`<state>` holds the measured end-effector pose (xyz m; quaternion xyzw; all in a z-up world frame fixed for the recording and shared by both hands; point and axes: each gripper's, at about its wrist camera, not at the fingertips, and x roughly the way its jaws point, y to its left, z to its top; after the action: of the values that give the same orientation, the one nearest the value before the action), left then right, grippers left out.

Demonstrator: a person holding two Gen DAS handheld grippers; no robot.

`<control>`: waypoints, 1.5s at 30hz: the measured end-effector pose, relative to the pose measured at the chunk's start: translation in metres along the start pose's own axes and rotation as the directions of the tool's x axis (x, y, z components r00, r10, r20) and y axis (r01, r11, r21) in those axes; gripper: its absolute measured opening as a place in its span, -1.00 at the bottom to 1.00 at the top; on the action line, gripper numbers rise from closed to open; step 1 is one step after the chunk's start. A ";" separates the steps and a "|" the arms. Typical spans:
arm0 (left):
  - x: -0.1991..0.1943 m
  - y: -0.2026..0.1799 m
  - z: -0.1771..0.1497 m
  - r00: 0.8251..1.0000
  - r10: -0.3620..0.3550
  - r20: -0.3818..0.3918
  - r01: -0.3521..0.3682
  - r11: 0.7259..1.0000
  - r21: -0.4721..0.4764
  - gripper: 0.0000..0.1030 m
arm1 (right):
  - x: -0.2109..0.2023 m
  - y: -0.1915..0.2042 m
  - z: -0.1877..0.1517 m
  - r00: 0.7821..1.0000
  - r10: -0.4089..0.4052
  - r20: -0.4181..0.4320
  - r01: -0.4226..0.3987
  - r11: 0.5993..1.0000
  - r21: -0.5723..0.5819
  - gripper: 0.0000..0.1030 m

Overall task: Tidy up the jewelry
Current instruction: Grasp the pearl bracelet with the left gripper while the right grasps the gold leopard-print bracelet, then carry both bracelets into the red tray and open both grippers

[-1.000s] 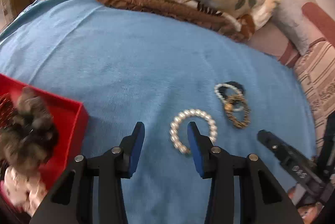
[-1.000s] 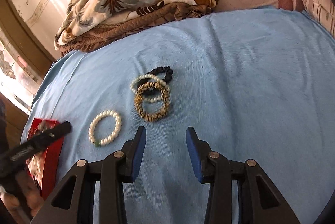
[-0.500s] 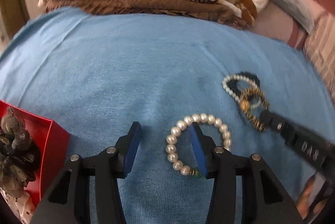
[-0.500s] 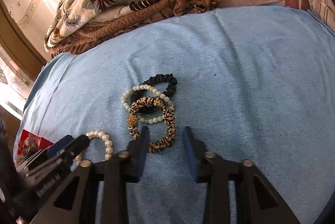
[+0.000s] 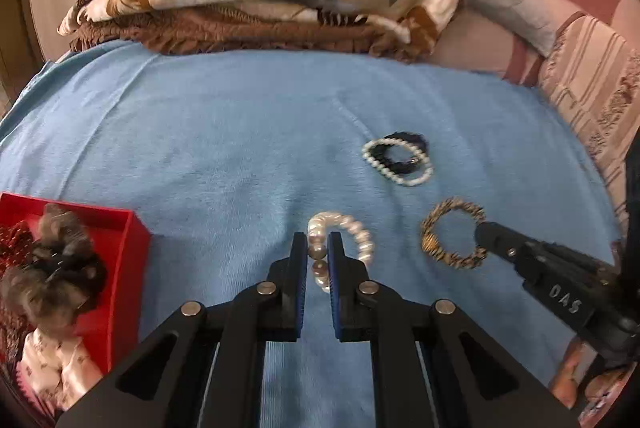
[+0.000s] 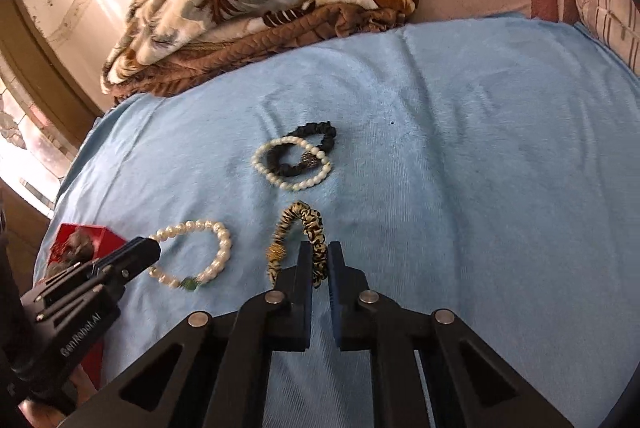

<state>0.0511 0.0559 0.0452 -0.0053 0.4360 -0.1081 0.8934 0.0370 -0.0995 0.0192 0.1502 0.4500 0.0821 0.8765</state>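
Two tools pinch two pieces of jewelry on a bed as sorting goes on.

From left: a red box [image 5: 120, 252], already holding scrunchies, waits at the edge of the blue cover [image 5: 224, 148], likely the place for sorted pieces. The left tool [image 5: 318, 248], its jaws just drawn in, grips the pearl bracelet [image 5: 352, 228] by one side, the loop tilted off the cover. The right tool [image 6: 319, 260] is closed on the leopard scrunchie [image 6: 304, 228], pulled apart from the stack. Behind, a second pearl bracelet [image 6: 280, 180] lies across a black scrunchie [image 6: 320, 132], untouched, apparently next.
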 end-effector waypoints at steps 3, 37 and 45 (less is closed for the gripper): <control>-0.027 0.000 -0.004 0.999 -0.027 0.022 0.027 1.000 0.001 -0.81 | -0.014 0.008 -0.007 1.000 0.010 0.011 -0.009 1.000 -0.013 -0.84; -0.145 0.199 -0.017 0.988 0.041 0.152 -0.014 0.984 -0.176 -0.81 | -0.046 0.217 -0.051 0.977 0.207 -0.059 -0.215 0.934 -0.285 -0.84; -0.106 0.237 -0.025 0.998 0.005 0.064 0.010 0.970 -0.241 -0.81 | -0.009 0.262 -0.059 0.961 0.240 -0.137 -0.272 0.909 -0.316 -0.84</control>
<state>0.0127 0.3100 0.0872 -0.1179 0.4169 -0.0552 0.8996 -0.0180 0.1560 0.0820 0.0543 0.4475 0.2777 0.8483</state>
